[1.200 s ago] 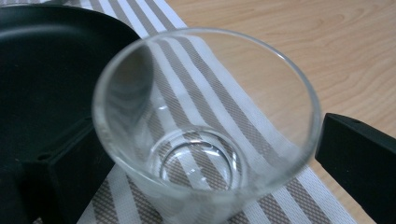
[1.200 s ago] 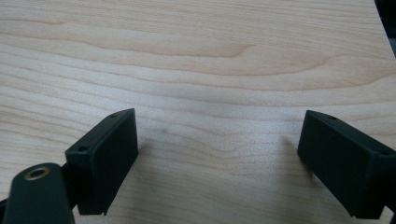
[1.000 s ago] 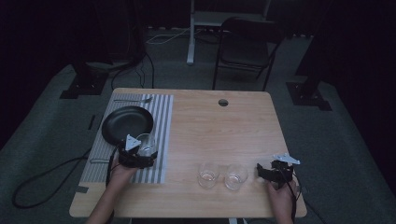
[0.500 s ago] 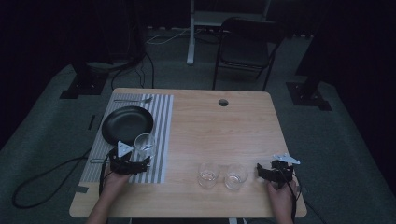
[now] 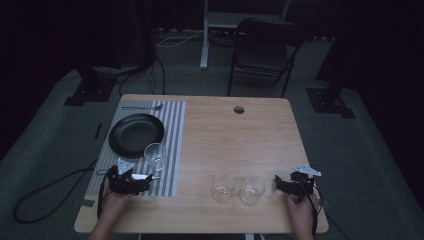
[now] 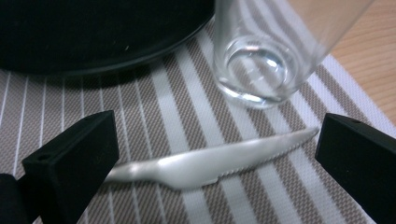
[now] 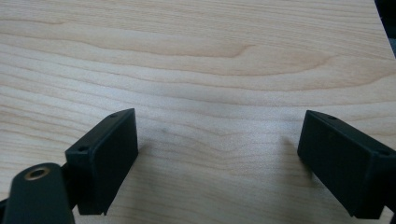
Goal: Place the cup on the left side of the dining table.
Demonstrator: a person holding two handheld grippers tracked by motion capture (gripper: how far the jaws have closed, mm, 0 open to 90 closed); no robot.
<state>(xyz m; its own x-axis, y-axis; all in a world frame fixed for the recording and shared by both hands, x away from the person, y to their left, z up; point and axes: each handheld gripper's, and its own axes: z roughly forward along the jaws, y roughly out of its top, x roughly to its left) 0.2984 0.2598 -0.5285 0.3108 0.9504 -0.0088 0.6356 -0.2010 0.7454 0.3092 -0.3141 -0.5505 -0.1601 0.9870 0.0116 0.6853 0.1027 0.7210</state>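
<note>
Table (image 5: 225, 135) first: its pale wood is filling the middle of the high view, with a striped placemat (image 5: 172, 150) lying along its left side. On the mat I am seeing a black plate (image 5: 136, 134) at centre left and a clear glass (image 5: 155, 155) standing just below the plate's lower right rim. Two more glasses (image 5: 223, 186) are sitting side by side on bare wood at lower centre. A fork (image 5: 142, 106) is lying across the mat's top edge.

A second ago my left gripper (image 5: 131, 180) was up against that glass by the plate; now it is sitting lower and further left, well clear of it, and the glass is standing alone. In the left gripper view its jaws are spread wide, with a knife (image 6: 210, 161) lying on the mat between them, touching neither.

My right gripper (image 5: 290, 185) is holding the same spot at lower right as before, just right of the two glasses. Its jaws are standing wide over bare wood in the right gripper view, gripping nothing.
</note>
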